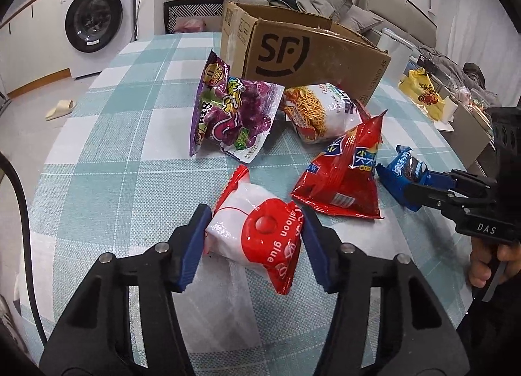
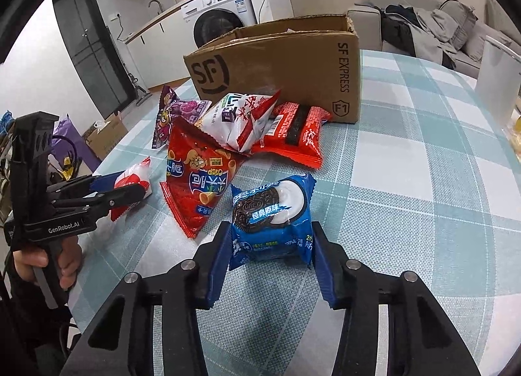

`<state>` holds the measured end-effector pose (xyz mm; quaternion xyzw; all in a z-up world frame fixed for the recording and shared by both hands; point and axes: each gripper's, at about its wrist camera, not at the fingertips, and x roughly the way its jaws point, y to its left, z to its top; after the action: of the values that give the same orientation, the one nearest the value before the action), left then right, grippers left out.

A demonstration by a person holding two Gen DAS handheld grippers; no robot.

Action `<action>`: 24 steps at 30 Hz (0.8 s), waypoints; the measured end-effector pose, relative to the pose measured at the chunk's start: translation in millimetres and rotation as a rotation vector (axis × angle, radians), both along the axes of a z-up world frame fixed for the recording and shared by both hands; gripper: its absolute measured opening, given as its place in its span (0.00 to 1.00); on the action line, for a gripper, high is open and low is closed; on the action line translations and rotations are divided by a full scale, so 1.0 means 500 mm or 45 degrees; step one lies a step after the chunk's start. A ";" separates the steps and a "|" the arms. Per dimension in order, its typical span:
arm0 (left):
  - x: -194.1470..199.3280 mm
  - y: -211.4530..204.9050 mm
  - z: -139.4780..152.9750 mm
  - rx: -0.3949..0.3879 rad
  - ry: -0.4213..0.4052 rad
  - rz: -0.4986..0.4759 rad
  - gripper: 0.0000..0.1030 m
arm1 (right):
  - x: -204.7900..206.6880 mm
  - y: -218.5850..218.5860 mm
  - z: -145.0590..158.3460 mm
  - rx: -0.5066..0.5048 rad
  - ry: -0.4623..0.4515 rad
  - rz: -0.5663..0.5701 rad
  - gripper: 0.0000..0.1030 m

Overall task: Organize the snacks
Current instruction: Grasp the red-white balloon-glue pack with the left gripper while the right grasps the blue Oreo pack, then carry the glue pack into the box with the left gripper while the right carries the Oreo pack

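I see both units built alike: the left gripper (image 1: 254,245) and right gripper (image 2: 268,260) have black frames, ribbed blue pads (image 1: 190,245) and silver screws (image 1: 162,248). White lettering reads "GenRobot.AI" on the left body, "DAS" on the right. Bare-skinned hand (image 2: 49,262) wraps a grey trigger.

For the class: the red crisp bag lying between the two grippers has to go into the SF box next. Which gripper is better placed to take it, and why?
Neither is free: the left gripper brackets the balloon glue packet, the right gripper the Oreo pack. The red crisp bag seems slightly nearer the right, probably favouring it.
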<state>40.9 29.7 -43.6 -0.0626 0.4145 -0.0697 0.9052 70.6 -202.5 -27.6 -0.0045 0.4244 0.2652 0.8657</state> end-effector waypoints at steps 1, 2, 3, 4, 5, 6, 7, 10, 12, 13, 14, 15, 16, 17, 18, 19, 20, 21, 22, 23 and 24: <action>-0.003 -0.001 0.002 0.001 -0.005 -0.003 0.52 | 0.000 0.000 0.000 0.003 0.000 -0.003 0.46; -0.005 -0.002 0.003 0.000 -0.011 -0.003 0.52 | 0.000 -0.001 0.000 0.006 -0.001 -0.005 0.46; -0.008 -0.002 0.006 -0.005 -0.021 -0.002 0.52 | 0.000 -0.002 0.001 0.008 -0.001 -0.004 0.46; -0.009 -0.002 0.007 -0.008 -0.029 0.000 0.52 | 0.000 -0.002 0.002 0.011 -0.003 -0.005 0.46; -0.011 -0.001 0.010 -0.010 -0.034 0.001 0.52 | 0.000 -0.003 0.003 0.016 -0.005 -0.006 0.46; -0.012 -0.001 0.012 -0.014 -0.038 0.002 0.52 | -0.001 -0.004 0.005 0.021 -0.007 -0.007 0.46; -0.014 0.000 0.014 -0.017 -0.043 0.004 0.52 | -0.001 -0.006 0.007 0.026 -0.010 -0.009 0.46; -0.015 0.001 0.024 -0.022 -0.063 0.009 0.52 | -0.001 -0.011 0.013 0.047 -0.018 -0.011 0.46; -0.018 0.000 0.033 -0.025 -0.079 0.012 0.52 | -0.002 -0.015 0.017 0.058 -0.028 -0.017 0.46; -0.020 -0.001 0.038 -0.028 -0.089 0.011 0.52 | -0.003 -0.016 0.020 0.061 -0.030 -0.017 0.46; -0.021 -0.002 0.045 -0.036 -0.107 0.013 0.52 | -0.003 -0.019 0.024 0.072 -0.035 -0.021 0.46; -0.022 -0.003 0.050 -0.036 -0.114 0.013 0.52 | -0.003 -0.022 0.028 0.079 -0.038 -0.023 0.46; -0.022 -0.004 0.055 -0.036 -0.123 0.011 0.52 | -0.002 -0.023 0.030 0.083 -0.041 -0.024 0.46; -0.023 -0.006 0.060 -0.036 -0.132 0.009 0.52 | -0.001 -0.026 0.035 0.091 -0.047 -0.027 0.46; -0.023 -0.007 0.067 -0.038 -0.141 0.008 0.52 | -0.001 -0.031 0.042 0.102 -0.058 -0.036 0.46; -0.023 -0.009 0.073 -0.040 -0.147 0.006 0.52 | 0.001 -0.034 0.046 0.105 -0.064 -0.040 0.46; -0.022 -0.012 0.080 -0.042 -0.154 0.000 0.52 | 0.002 -0.036 0.052 0.109 -0.071 -0.043 0.46; -0.022 -0.014 0.086 -0.041 -0.162 -0.004 0.52 | 0.002 -0.040 0.060 0.119 -0.082 -0.049 0.46; -0.020 -0.018 0.094 -0.035 -0.171 -0.008 0.52 | 0.002 -0.043 0.063 0.125 -0.088 -0.050 0.46; -0.018 -0.022 0.101 -0.030 -0.178 -0.013 0.52 | 0.004 -0.044 0.069 0.129 -0.093 -0.049 0.46; -0.016 -0.026 0.108 -0.025 -0.187 -0.017 0.52 | 0.005 -0.045 0.075 0.134 -0.103 -0.050 0.46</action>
<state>33.1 16.8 10.6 -0.0636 0.3465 -0.0842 0.9321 73.1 -225.2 10.0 0.0384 0.3746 0.2697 0.8863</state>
